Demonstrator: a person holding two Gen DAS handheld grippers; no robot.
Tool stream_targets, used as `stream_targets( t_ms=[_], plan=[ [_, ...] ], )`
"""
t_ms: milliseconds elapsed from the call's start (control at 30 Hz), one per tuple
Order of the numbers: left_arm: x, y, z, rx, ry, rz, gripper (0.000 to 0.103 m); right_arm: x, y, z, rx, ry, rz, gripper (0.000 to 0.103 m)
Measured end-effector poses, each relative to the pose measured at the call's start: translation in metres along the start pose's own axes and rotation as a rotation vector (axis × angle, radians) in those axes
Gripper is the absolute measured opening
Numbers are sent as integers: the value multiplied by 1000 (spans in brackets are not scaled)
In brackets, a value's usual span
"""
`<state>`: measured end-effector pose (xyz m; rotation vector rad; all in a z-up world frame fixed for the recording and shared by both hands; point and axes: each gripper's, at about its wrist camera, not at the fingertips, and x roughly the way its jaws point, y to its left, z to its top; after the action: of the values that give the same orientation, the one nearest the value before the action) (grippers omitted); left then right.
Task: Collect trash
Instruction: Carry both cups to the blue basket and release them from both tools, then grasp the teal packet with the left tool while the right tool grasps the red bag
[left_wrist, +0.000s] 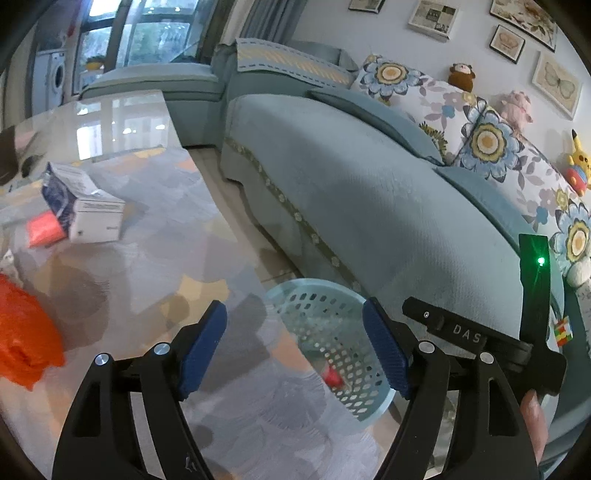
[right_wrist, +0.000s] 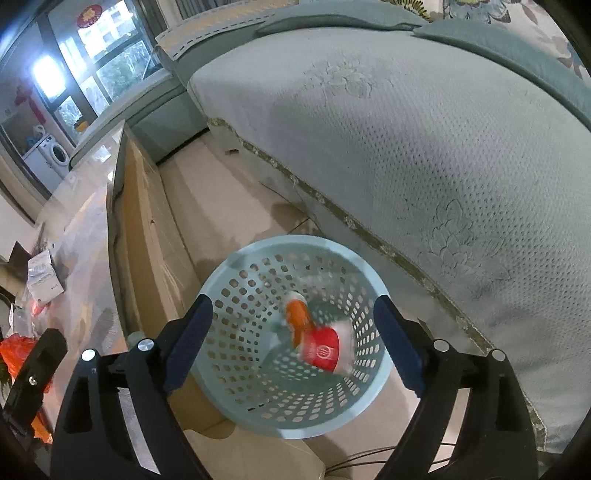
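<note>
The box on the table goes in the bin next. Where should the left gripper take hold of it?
The white box lies on its side on the glass table with its blue flap open. Probably grip across the closed body's two long faces, from above; the flap looks flimsy. The left gripper is open.

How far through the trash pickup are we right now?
Partly done. The blue basket on the floor already holds a red cup and an orange bottle. Nothing is in hand: the right gripper, above the basket, and the left gripper both have their jaws open. Left on the table: a white box, an orange bag and a small orange packet.
</note>
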<state>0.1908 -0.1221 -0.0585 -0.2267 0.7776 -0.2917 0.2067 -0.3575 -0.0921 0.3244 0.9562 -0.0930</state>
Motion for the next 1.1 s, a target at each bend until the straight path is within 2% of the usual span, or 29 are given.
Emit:
stream_targets(
  t_ms=[67,267,400,533,733,967,1033,1100],
  plan=[
    [-8,4,-1,-3,-11,2,74,-4,2,0,-2,-11,13,84],
    [-46,13,-2,1,-68,20,74,-32,25,-3,-70,-117,51,84],
    [-81,23,0,-3,-116,48,74,-61,52,-13,-173,-232,69,84],
    [-122,42,-5,-25,-157,88,74,-81,76,-28,-267,-304,92,84],
    [-179,81,-23,-54,-195,221,74,-102,120,-44,-331,-320,198,84],
    [-246,157,-46,-155,-215,392,74,-117,182,-72,-421,-318,308,84],
    [-260,180,-52,-193,-213,418,73,-119,202,-81,-450,-311,337,84],
    [-267,203,-58,-236,-199,413,73,-121,224,-90,-485,-307,364,84]
  ],
)
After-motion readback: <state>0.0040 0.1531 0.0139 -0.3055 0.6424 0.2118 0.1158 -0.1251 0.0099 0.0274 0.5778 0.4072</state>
